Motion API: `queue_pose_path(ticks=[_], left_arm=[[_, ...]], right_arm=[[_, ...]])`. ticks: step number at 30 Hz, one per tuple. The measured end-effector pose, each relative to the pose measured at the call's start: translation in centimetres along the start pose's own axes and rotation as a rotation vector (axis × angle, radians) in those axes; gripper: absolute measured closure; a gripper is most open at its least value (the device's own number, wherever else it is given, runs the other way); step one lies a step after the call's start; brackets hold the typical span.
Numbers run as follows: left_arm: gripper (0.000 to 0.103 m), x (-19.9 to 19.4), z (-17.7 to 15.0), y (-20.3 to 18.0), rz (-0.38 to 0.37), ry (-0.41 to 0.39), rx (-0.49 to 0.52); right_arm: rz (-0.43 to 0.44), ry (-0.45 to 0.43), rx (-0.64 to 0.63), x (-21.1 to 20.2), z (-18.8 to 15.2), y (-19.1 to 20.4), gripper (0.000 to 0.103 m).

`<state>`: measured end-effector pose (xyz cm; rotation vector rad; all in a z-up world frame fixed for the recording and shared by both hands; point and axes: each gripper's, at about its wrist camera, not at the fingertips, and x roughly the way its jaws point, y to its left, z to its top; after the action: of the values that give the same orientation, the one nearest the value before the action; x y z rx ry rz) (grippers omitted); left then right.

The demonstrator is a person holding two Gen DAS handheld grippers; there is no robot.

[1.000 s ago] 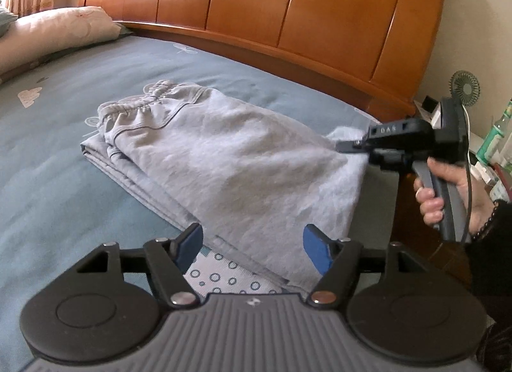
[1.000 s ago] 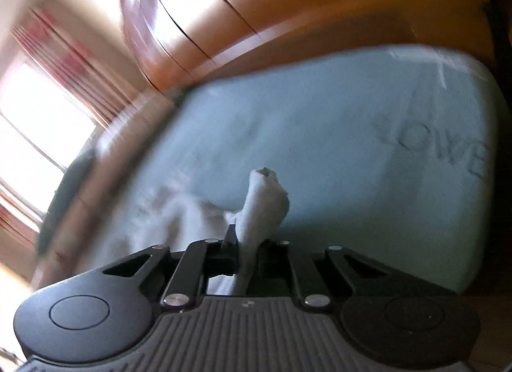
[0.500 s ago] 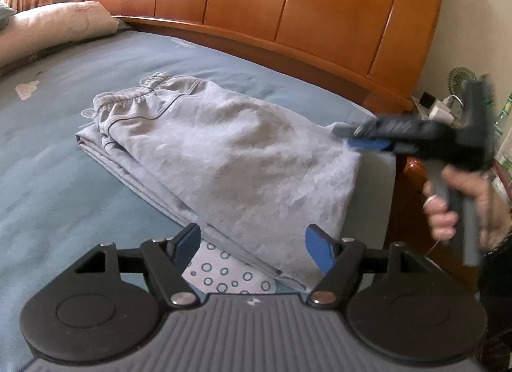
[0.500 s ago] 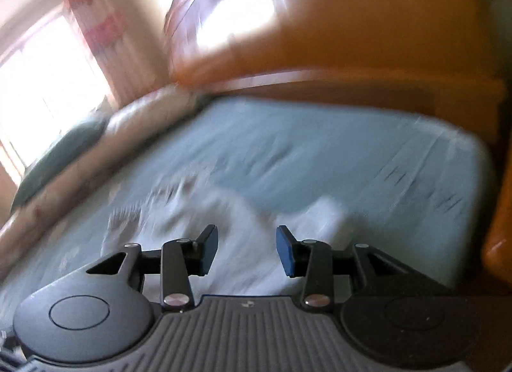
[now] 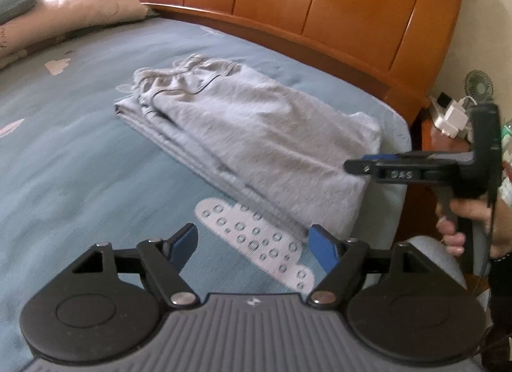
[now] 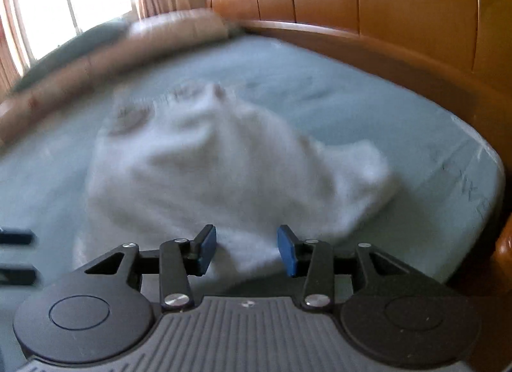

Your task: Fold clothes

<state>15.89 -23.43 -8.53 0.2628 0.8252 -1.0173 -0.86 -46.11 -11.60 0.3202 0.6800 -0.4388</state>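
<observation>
Corner of folded grey cotton trousers point(image 5: 256, 135), frame centre: just released by my right gripper point(image 6: 246, 248); both my grippers' jaws now apart, left gripper point(image 5: 252, 244) empty, fold laid.

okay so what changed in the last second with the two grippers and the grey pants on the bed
The right gripper let go: a second ago it was shut on a pinched-up corner of the grey pants, now it is open and drawn back, and the corner lies flat. The left gripper stayed open and empty, backing off slightly. The pants stayed folded on the bed.
</observation>
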Motion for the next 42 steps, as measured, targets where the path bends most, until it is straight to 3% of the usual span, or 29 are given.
queue_pose_path(ticks=[2, 6, 10, 12, 18, 20, 25, 30, 33, 36, 38, 42], left_arm=[[0.022, -0.3, -0.4, 0.4, 0.018, 0.016, -0.007], [0.022, -0.6, -1.2, 1.0, 0.038, 0.032, -0.01], [0.021, -1.0, -2.1, 1.5, 0.057, 0.048, -0.014], [0.021, -1.2, -2.5, 1.8, 0.067, 0.056, -0.016], [0.019, -1.8, -3.1, 2.9, 0.082, 0.045, -0.034], [0.019, -2.0, -3.2, 3.4, 0.069, 0.033, -0.054], [0.019, -2.2, -3.3, 4.9, 0.074, 0.018, -0.088], [0.019, -2.1, -3.4, 6.5, 0.072, 0.009, -0.117], [0.019, -2.2, -3.4, 7.1, 0.067, 0.005, -0.127], [0.019, -2.2, -3.4, 7.5, 0.051, -0.005, -0.128], [0.019, -2.3, -3.4, 7.5, 0.043, -0.012, -0.124], [0.018, -2.5, -3.5, 7.4, 0.026, -0.026, -0.121]], right_arm=[[0.006, -0.018, -0.016, -1.0, 0.6, 0.6, 0.055], [0.101, -0.031, -0.087, -1.2, 1.2, 3.4, 0.044], [0.114, 0.076, -0.148, 1.7, 0.1, 6.1, 0.043], [0.114, 0.071, -0.144, 1.4, 0.6, 6.6, 0.043], [0.173, -0.077, -0.23, 0.7, 7.0, 9.6, 0.043], [0.181, -0.113, -0.266, 2.0, 9.1, 11.1, 0.044], [0.147, -0.109, -0.335, 8.5, 12.4, 14.4, 0.044], [0.158, 0.032, -0.381, 15.4, 11.6, 17.1, 0.048], [0.169, 0.029, -0.401, 15.4, 12.0, 17.7, 0.048], [0.213, -0.026, -0.355, 13.9, 14.0, 17.3, 0.049], [0.193, -0.086, -0.356, 13.4, 15.3, 17.4, 0.048], [0.155, -0.076, -0.342, 16.8, 17.1, 18.7, 0.048]])
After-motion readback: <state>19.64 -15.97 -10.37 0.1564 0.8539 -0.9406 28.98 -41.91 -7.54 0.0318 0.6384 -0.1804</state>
